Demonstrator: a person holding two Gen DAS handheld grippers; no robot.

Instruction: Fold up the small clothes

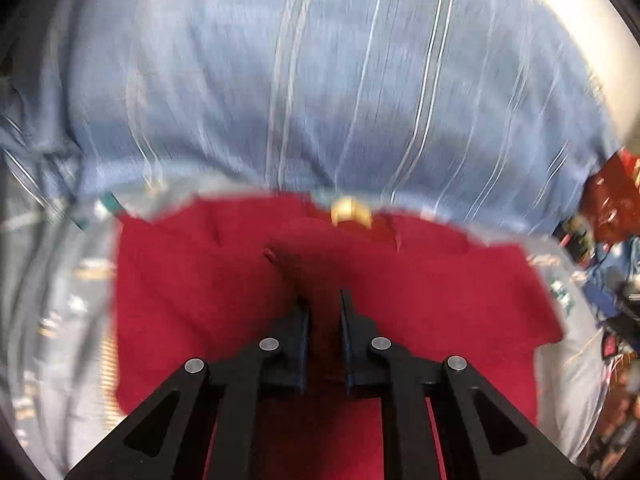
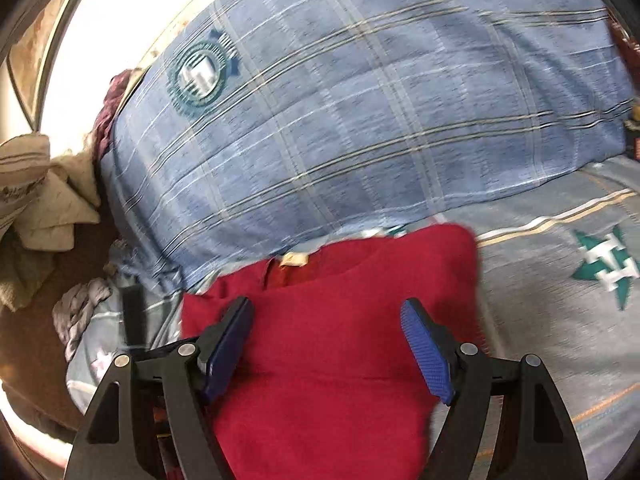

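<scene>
A small red garment point(image 1: 200, 280) with a cream neck label point(image 1: 350, 210) lies on a grey-blue bedsheet. In the left wrist view my left gripper point(image 1: 323, 300) is shut on a raised fold of the red cloth, which bunches up between its narrow jaws. The right wrist view shows the same red garment point(image 2: 340, 360), neck label point(image 2: 294, 259) at its far edge. My right gripper point(image 2: 328, 306) hangs open over the garment, its blue pads point(image 2: 426, 352) wide apart with nothing pinched between them.
A big blue plaid pillow point(image 2: 360, 120) with a round emblem lies just beyond the garment. The patterned bedsheet point(image 2: 560, 320) stretches to the right. Beige cloths point(image 2: 36, 184) and a rumpled grey cloth point(image 2: 80, 308) sit at the left. A red packet point(image 1: 612, 200) lies among clutter at the right.
</scene>
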